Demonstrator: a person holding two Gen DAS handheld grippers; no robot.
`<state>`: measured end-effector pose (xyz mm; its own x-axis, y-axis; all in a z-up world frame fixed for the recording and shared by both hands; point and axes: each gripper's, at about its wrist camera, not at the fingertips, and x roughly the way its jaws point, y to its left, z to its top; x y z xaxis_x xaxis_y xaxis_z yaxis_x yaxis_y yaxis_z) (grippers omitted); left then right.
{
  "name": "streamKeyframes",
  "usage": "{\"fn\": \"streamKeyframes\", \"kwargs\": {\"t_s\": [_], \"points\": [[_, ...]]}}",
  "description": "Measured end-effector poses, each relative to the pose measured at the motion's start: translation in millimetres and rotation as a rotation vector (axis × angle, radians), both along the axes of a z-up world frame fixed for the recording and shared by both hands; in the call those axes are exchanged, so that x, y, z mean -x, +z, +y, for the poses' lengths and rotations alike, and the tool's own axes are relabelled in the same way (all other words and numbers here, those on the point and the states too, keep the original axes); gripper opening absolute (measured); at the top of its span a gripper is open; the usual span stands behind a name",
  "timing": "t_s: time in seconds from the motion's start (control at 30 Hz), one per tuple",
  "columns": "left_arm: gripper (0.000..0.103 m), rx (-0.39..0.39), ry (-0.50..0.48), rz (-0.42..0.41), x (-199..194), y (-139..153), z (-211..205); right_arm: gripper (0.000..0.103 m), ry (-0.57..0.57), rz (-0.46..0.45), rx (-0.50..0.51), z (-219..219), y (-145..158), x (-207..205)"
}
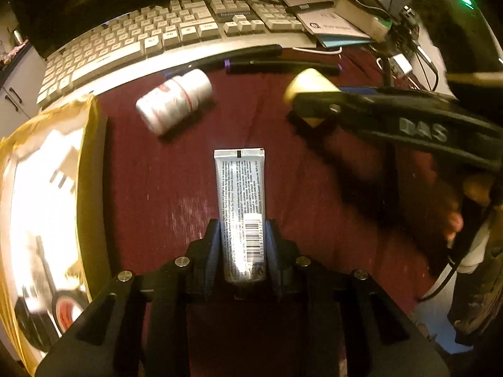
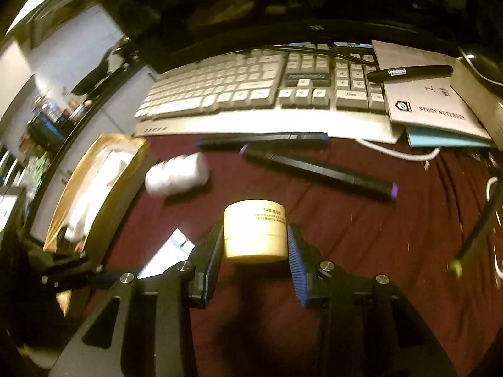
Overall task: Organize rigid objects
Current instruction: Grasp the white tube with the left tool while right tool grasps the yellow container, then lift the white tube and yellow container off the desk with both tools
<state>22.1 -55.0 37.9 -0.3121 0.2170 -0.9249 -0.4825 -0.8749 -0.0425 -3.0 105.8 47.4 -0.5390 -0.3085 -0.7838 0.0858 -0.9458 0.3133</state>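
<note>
Already the left gripper (image 1: 242, 245) clamps the tube (image 1: 240, 201) low; the right gripper (image 2: 255, 248) pinches the jar (image 2: 255, 229), whose smooth sides could slip.

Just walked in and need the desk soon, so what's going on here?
A person is tidying small items off the dark red cloth with a hand-held gripper in each hand. The left gripper is shut on a silver squeeze tube. The right gripper has a round cream-coloured jar between its pads. A white pill bottle lies on its side and two black markers lie near the white keyboard. A gold-edged box sits to the left.
</note>
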Motion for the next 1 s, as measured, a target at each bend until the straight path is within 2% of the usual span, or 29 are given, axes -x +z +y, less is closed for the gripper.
{"fn": "streamKeyframes", "kwargs": {"t_s": [0.13,0.23,0.37,0.47,0.7,0.87,1.0], "points": [[0.026,-0.017,0.028,-0.001,6,1,12,0.035,-0.004,0.006,-0.005,1,-1,-20],[0.026,0.013,0.023,0.011,10,-2,23,0.035,-0.018,0.0,-0.056,-2,-3,-20],[0.026,0.036,0.011,0.037,6,-3,26,0.035,-0.021,0.001,-0.075,-5,-7,-21],[0.026,0.024,0.016,0.049,4,-3,24,0.035,-0.016,0.015,-0.115,-10,-6,-23],[0.026,-0.059,0.06,0.034,4,-3,13,0.035,-0.018,0.063,-0.182,-19,-6,-29],[0.026,-0.059,0.065,0.052,1,-4,15,0.035,-0.057,0.09,-0.174,-20,-4,-36],[0.026,-0.094,0.072,0.054,-5,-2,11,0.035,-0.075,0.131,-0.158,-18,5,-48]]}}
